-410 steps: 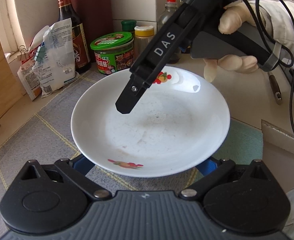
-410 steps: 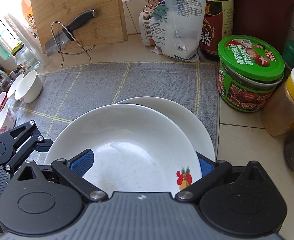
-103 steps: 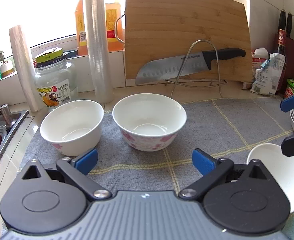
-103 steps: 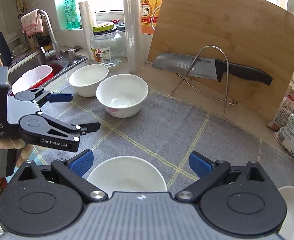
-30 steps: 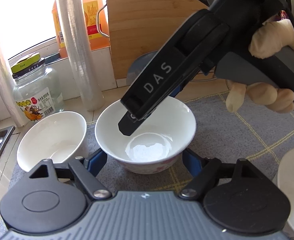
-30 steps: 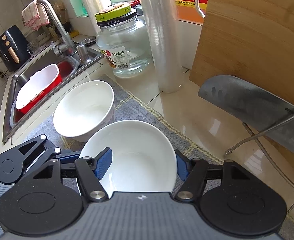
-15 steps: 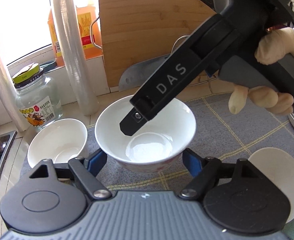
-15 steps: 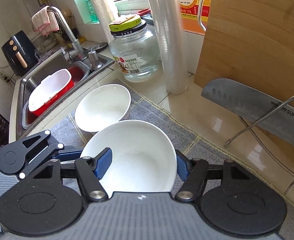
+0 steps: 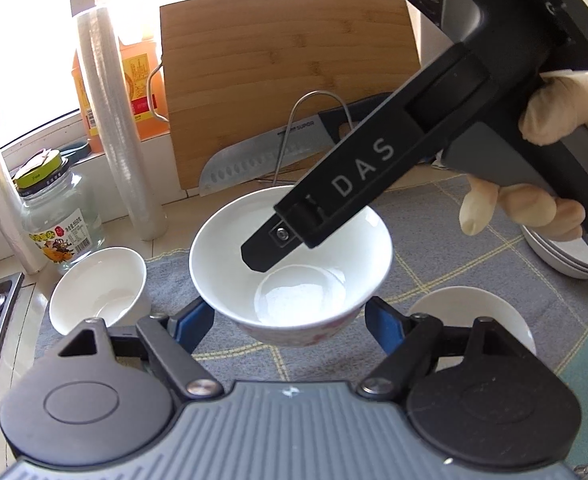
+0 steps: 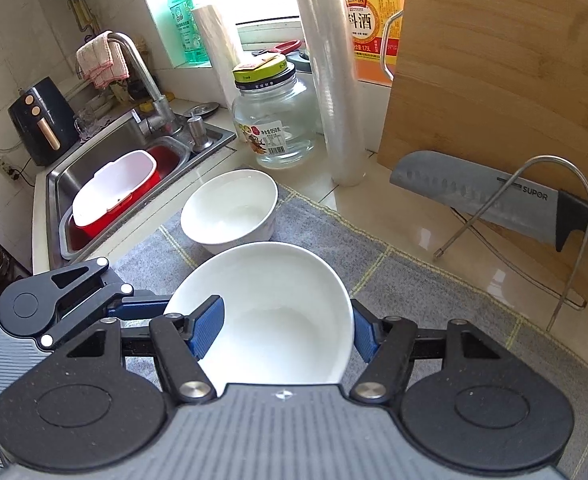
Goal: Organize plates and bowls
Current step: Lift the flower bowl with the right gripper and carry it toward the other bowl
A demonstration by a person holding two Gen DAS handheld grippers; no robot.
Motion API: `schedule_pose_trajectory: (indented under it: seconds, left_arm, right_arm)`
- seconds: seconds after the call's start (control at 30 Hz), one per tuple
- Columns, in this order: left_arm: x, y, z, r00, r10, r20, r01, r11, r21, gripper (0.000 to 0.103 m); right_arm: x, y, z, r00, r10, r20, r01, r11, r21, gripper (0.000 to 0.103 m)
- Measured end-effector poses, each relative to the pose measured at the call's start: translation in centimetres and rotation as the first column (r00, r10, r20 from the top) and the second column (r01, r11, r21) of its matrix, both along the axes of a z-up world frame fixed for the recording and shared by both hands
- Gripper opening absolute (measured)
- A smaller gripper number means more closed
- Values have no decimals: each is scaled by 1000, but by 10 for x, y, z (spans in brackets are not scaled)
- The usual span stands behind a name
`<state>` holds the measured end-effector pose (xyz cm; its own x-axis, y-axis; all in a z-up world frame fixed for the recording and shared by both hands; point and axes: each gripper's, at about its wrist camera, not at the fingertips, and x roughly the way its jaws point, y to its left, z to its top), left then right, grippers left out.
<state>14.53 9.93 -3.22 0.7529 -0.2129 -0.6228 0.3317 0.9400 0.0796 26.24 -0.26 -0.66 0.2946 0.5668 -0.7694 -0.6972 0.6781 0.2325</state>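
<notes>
Kitchen counter under a bright window, laid with a grey checked mat (image 9: 473,248), is the setting. At the bottom centre of the left wrist view, the left gripper (image 9: 290,320) has its blue pads pressed against the outer wall of a white bowl with a pink pattern (image 9: 317,248), low on its sides, so it is clamped on that bowl. The right gripper (image 10: 282,332), bottom centre of its own view, grips the same bowl across its width: one blue pad sits inside the near left rim, the other outside the right wall. Both tools thus hold one bowl, which appears lifted clear of the mat, though the gap beneath it cannot be seen plainly. Glazed ceramic like this should be stiff, fairly weighty, slick against the pads and liable to chip if knocked, so the rim and upper wall look like the soundest places to pinch. A second bowl (image 10: 230,212) stands on the mat just beyond, towards the sink (image 10: 94,168) at the left. A third bowl (image 9: 473,320) sits at the lower right of the left wrist view, with stacked plates (image 9: 565,256) at the right edge. Behind stand a cutting board (image 9: 286,80), a knife (image 10: 473,192) and a glass jar (image 10: 274,120).
</notes>
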Motion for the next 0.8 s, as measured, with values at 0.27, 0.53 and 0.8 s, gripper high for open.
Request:
schedule_pose_trajectory:
  seconds: [0.27, 0.53, 0.8]
  left_arm:
    - [-21, -12, 9, 997, -81, 15, 81, 997, 8, 82]
    - [-33, -28, 12, 988, -157, 7, 157, 988, 12, 82]
    - [-44, -39, 10, 978, -208, -11, 208, 978, 10, 82]
  right_arm:
    - [-28, -27, 11, 997, -68, 22, 68, 998, 8, 72]
    - [-50, -50, 13, 991, -129, 25, 129, 992, -2, 72]
    - [-68, -66, 9, 986, -167, 13, 167, 986, -15, 72]
